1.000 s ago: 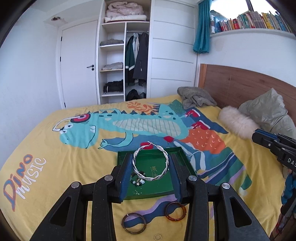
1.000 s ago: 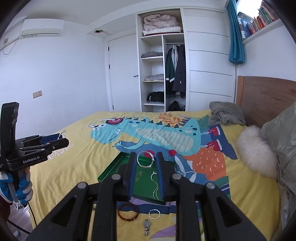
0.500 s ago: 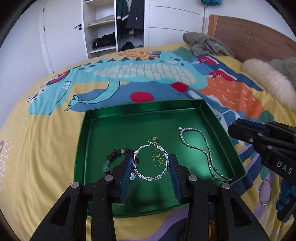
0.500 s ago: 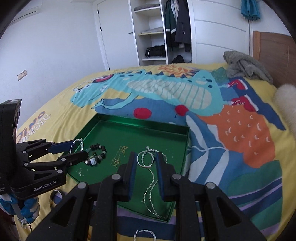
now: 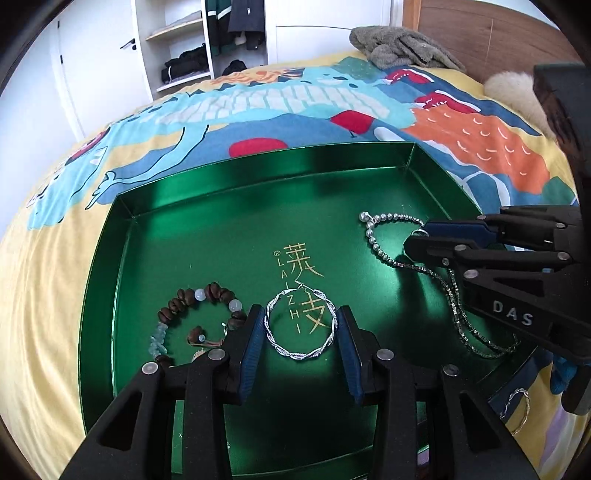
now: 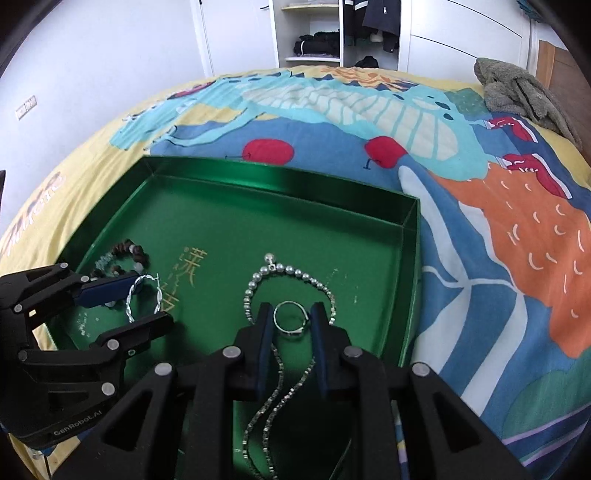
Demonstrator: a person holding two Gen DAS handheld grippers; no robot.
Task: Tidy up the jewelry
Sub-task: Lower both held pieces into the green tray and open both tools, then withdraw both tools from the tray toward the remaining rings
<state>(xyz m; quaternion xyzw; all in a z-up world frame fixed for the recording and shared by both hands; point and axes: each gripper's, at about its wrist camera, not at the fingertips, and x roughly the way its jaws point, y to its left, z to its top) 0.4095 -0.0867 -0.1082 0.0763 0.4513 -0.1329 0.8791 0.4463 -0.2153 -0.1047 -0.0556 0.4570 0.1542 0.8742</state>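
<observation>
A green metal tray (image 5: 122, 236) (image 6: 410, 221) lies on the bed. My left gripper (image 5: 300, 334) is shut on a twisted silver bangle (image 5: 299, 354), low over the tray's front middle; the gripper also shows in the right wrist view (image 6: 142, 299). My right gripper (image 6: 290, 321) is shut on a thin silver ring (image 6: 284, 326), low over the tray's right side; it shows in the left wrist view (image 5: 417, 236). In the tray lie a brown bead bracelet (image 5: 184, 299) (image 6: 129, 249) at the left and a pearl and silver chain necklace (image 5: 376, 243) (image 6: 280, 271) at the right.
The tray lies on a yellow dinosaur bedspread (image 5: 258, 99) (image 6: 480, 206). Another silver bangle (image 5: 517, 406) lies on the bedspread right of the tray. A grey cloth (image 6: 517, 88) and a wooden headboard (image 5: 480, 29) are at the far right, an open wardrobe (image 6: 332, 33) behind.
Both grippers have come down from high above the bed to just over the tray, still holding the bangle and the ring.
</observation>
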